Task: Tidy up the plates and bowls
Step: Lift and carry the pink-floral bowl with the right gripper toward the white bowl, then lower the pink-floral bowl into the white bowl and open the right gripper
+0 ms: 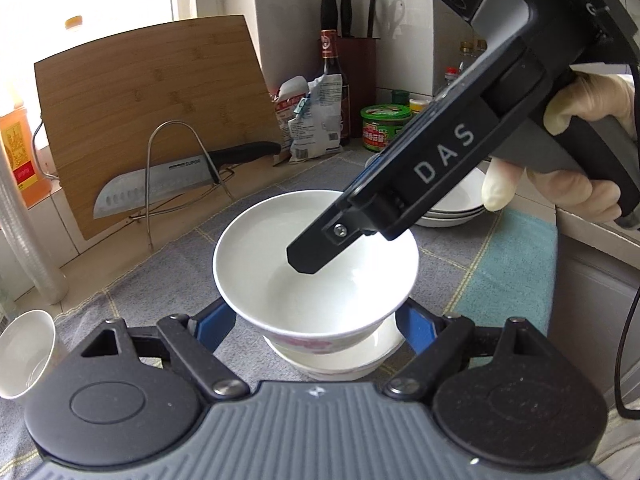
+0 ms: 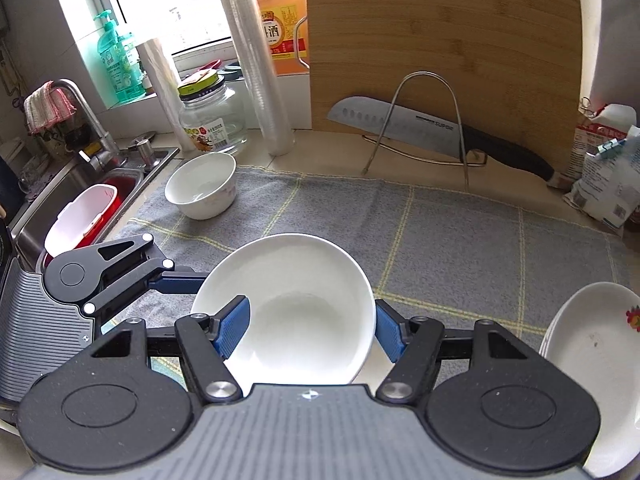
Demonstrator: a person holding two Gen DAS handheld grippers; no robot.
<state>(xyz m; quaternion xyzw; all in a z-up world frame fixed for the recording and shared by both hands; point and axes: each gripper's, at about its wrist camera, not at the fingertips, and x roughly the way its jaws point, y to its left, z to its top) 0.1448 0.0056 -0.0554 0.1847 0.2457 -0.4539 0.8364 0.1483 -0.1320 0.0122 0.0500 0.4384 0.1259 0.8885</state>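
A white bowl (image 1: 316, 256) sits nested in a second white bowl (image 1: 340, 360) on the grey towel. My left gripper (image 1: 316, 320) is open, its blue fingers (image 1: 218, 320) on either side of the stack. My right gripper (image 2: 310, 330) reaches over the top bowl (image 2: 288, 308) from the right. One blue finger (image 2: 234, 328) is inside the bowl and the other is outside its rim, apart from it. In the left wrist view its black finger (image 1: 316, 248) hangs inside the bowl. A third white bowl (image 2: 202, 184) stands near the sink. A stack of white plates (image 2: 592, 364) lies at the right.
A bamboo cutting board (image 2: 440, 48) and a knife (image 2: 420, 128) lean on a wire rack at the back. A sink (image 2: 60, 200) with a red and white container is at the left. Bottles, jars and bags line the wall. A grey checked towel (image 2: 440, 232) covers the counter.
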